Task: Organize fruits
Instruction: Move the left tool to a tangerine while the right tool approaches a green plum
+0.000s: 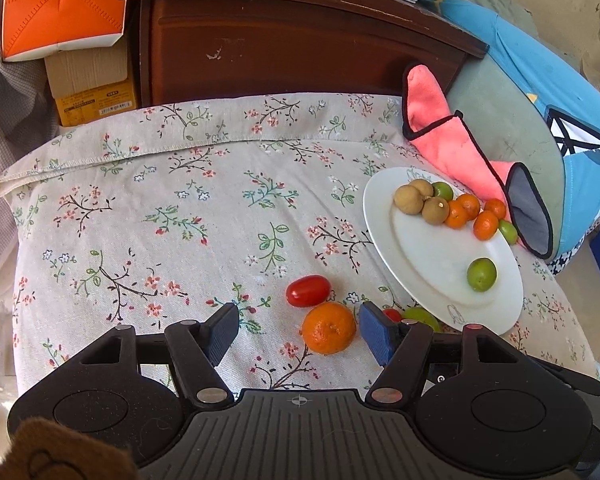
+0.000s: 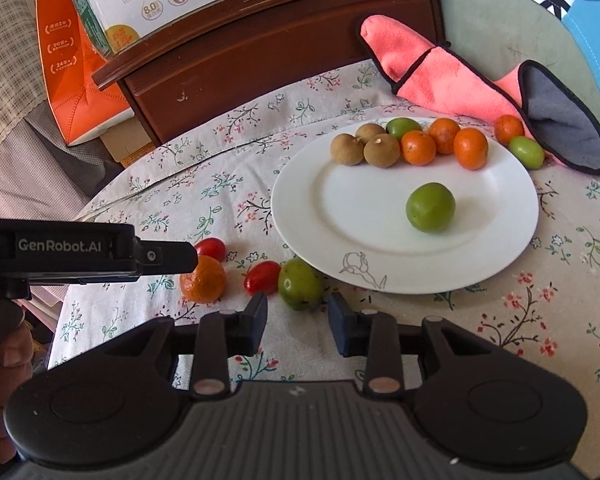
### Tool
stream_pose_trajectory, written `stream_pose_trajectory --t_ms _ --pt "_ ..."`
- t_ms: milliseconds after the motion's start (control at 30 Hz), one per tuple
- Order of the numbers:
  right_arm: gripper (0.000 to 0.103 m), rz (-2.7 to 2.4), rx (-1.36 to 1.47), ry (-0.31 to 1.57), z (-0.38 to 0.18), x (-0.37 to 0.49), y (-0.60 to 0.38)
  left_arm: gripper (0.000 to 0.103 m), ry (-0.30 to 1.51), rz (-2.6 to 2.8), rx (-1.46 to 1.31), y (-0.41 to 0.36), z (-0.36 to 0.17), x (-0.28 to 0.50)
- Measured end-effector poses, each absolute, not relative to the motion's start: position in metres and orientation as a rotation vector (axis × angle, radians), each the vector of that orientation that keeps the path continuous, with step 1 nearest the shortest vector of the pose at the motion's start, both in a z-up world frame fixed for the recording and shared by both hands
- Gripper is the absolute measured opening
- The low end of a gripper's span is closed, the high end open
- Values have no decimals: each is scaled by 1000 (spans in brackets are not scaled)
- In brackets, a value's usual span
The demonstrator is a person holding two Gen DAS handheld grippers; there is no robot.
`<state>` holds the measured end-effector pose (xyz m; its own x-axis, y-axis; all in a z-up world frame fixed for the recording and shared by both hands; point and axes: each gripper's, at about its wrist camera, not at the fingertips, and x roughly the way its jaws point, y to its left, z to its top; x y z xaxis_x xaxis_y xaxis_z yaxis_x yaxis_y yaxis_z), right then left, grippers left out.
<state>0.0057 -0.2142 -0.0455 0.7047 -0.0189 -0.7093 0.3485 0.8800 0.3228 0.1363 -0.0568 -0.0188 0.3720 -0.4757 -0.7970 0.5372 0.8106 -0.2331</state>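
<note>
A table covered by a floral cloth point(image 1: 172, 208) fills both views, with a dark wooden cabinet point(image 1: 284, 40) behind it. A white plate point(image 2: 340, 216) sits on the cloth toward the right. Along its far rim lie brown longans point(image 2: 364, 146), small oranges point(image 2: 444, 142) and a green fruit; one lime-green fruit point(image 2: 431, 207) sits alone near the plate's middle. A pink cloth point(image 2: 428, 76) lies beyond the plate.

Four fruits are still off the plate, on the cloth near its front edge: an orange point(image 1: 329, 328), two red tomatoes point(image 1: 309, 290) point(image 2: 262, 277), and a green fruit point(image 2: 300, 285) just beside the plate rim.

The left gripper point(image 1: 300, 332) points down at the cloth with its jaws apart and empty; the loose orange lies between them, nearer the right pad, touched by neither as far as can be seen. The right gripper point(image 2: 298, 320) has its jaws partly apart and empty, with the loose green fruit just ahead of the gap.

Judgement: the step in hand is most likely picking up the orange with the left gripper. To do it well, shift slightly so the orange is centred between the pads, lower until the pads flank its widest part, then close gently so it does not squirt away or roll into the tomato behind it. The right gripper looks a little narrow for the green fruit and would probably need opening wider first.
</note>
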Motion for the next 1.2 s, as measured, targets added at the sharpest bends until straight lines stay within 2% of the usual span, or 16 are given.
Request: stream_pose_trajectory --t_ms 133,300,567,767,900,1033,1100,1200 --pt "36 -226 467 763 -45 5 -215 66 1033 -645 27 -58 -23 139" --pt "44 -226 445 749 -47 7 -210 66 1042 -648 28 -64 -28 138" --pt "45 -230 420 724 -49 10 -207 66 1037 -615 38 -69 -34 139" --pt "34 -232 395 721 -50 12 -205 66 1016 -622 60 -76 -37 135" --pt "27 -236 399 727 -50 11 -208 62 1004 -626 71 -76 -37 134" --pt "27 -232 399 731 -50 10 -208 38 997 -627 82 -75 -37 132" --pt "26 -228 404 736 -49 9 -209 30 1005 -639 67 -73 -37 132" --pt "25 -221 412 744 -48 7 -210 30 1002 -640 70 -72 -36 129"
